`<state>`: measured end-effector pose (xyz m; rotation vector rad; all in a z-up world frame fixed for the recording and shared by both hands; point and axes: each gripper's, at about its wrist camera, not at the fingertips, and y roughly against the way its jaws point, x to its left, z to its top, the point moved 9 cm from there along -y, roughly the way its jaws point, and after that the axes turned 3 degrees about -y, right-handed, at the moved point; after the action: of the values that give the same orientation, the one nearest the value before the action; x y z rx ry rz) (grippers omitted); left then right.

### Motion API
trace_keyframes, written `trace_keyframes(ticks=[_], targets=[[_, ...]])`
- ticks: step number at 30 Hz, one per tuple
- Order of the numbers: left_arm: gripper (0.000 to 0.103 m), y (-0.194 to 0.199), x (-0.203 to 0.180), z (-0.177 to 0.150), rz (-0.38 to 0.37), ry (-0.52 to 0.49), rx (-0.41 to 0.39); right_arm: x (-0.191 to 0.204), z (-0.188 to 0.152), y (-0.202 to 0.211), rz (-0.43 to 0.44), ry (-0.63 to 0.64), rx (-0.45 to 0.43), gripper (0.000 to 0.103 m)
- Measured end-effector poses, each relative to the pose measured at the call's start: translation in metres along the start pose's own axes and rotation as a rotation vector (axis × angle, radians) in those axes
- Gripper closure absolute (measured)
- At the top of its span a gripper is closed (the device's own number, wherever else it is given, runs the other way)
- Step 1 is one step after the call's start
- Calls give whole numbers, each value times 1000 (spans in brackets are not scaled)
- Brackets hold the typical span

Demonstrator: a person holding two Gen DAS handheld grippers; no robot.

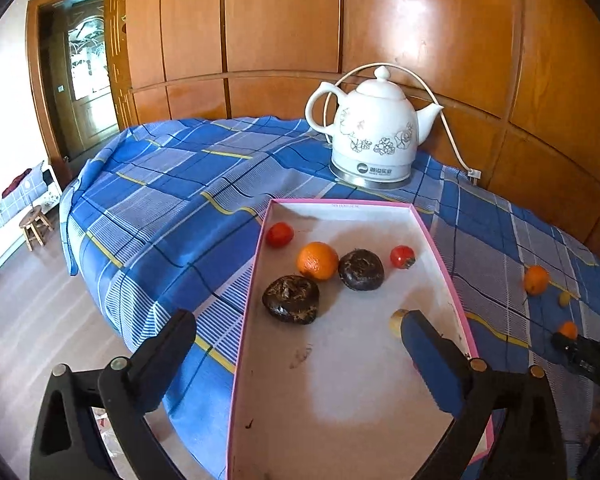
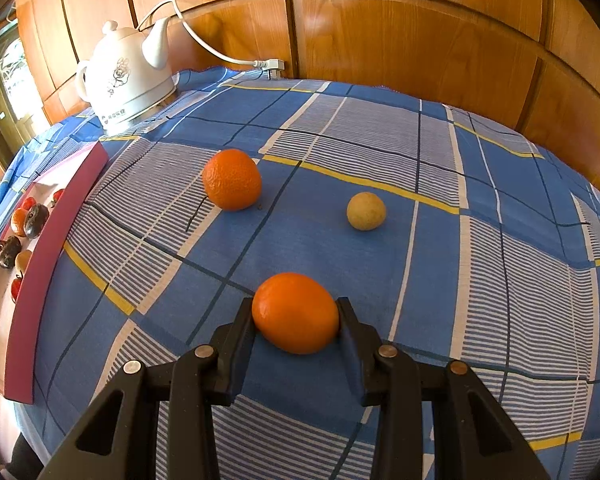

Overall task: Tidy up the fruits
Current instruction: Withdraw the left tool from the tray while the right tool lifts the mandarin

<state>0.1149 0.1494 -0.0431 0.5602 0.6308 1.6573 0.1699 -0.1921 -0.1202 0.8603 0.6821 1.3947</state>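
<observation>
Where tablecloth [image 2: 300, 240] lies bare: orange [image 2: 232, 180], pale fruit [image 2: 366, 211], kettle [image 2: 128, 76] nr wall.

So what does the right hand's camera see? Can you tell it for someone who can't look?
The right gripper is clamped on an orange resting on a blue checked cloth. Farther off lie another orange and a small pale round fruit, with a white kettle at the back and a pink-edged tray of fruit on the left.

Bench [image 2: 440, 248] draped in blue plaid cloth [image 1: 172, 208]. Directly on it: white floral electric kettle [image 1: 374, 136] at the back, pink-rimmed shallow box [image 1: 446, 264] beside it, two oranges [image 2: 232, 180] [image 2: 296, 312], one pale yellowish round fruit [image 2: 366, 211], well apart.
</observation>
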Motion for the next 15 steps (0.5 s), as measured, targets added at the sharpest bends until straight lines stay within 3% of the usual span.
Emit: trace_keyframes(ticks=[15], targets=[[0, 1, 6, -6, 12, -5, 1, 0, -2, 6, -39, 26, 17, 64]])
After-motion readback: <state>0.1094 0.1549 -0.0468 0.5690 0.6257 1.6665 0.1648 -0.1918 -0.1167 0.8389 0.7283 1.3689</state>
